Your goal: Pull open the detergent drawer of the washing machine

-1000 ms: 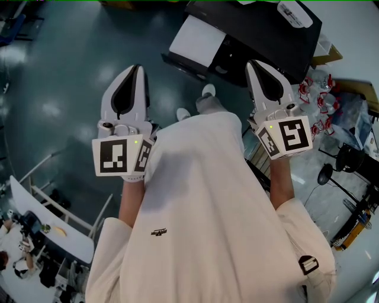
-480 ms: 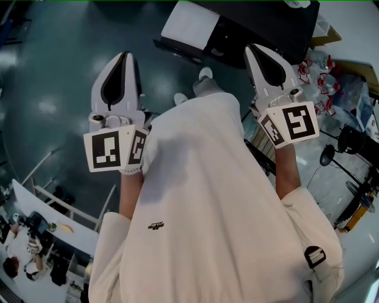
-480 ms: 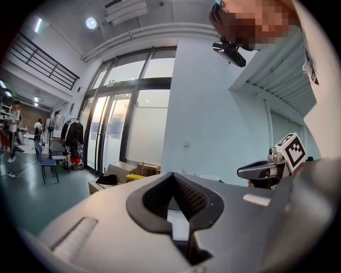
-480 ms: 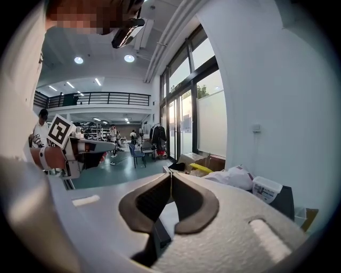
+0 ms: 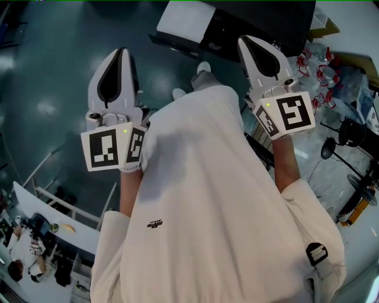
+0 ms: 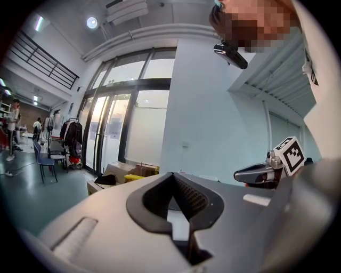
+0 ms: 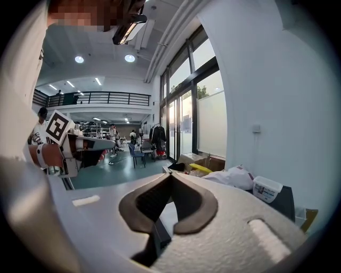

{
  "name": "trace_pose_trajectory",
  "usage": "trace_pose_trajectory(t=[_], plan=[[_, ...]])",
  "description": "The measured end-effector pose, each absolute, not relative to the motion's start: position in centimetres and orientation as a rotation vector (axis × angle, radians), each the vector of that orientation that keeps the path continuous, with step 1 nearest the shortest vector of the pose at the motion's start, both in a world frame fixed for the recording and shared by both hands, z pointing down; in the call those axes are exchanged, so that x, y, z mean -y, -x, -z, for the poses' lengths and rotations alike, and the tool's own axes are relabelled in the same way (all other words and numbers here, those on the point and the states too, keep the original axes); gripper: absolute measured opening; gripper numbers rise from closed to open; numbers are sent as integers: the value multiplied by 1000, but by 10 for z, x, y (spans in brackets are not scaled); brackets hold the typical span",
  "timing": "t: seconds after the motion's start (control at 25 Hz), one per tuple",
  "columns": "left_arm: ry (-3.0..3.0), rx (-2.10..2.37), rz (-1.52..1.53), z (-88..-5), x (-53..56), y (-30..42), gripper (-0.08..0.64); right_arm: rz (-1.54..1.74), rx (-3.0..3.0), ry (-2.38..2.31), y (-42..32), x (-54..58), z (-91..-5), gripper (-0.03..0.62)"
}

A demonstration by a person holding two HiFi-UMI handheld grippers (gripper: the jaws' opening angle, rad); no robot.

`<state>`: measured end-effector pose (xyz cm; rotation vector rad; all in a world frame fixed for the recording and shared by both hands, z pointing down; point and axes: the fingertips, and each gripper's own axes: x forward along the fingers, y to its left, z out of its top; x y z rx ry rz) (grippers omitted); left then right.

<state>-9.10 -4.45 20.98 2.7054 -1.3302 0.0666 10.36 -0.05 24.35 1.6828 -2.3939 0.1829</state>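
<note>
Both grippers are up in front of the white shirt (image 5: 207, 195). The left gripper (image 5: 121, 53), left of centre, has its jaws pinched tip to tip with nothing between them. It's the same for the right gripper (image 5: 246, 41) at upper right: closed and empty. At top centre sits a dark unit (image 5: 266, 18) with a white panel (image 5: 183, 18), possibly the washing machine. Its detergent drawer can't be made out, and neither gripper is on the unit.

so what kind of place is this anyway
Probably a big open workshop or lab hall, not a home: tall glazed doors, a railed mezzanine and a teal floor.
</note>
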Motion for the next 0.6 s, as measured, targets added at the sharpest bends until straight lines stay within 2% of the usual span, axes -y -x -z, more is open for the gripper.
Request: trace_pose_trajectory(t=[0.6], plan=[[-2686,1334,-64,-215,40,93,17,-202,2381,-1670,-102,1,-258,-2]])
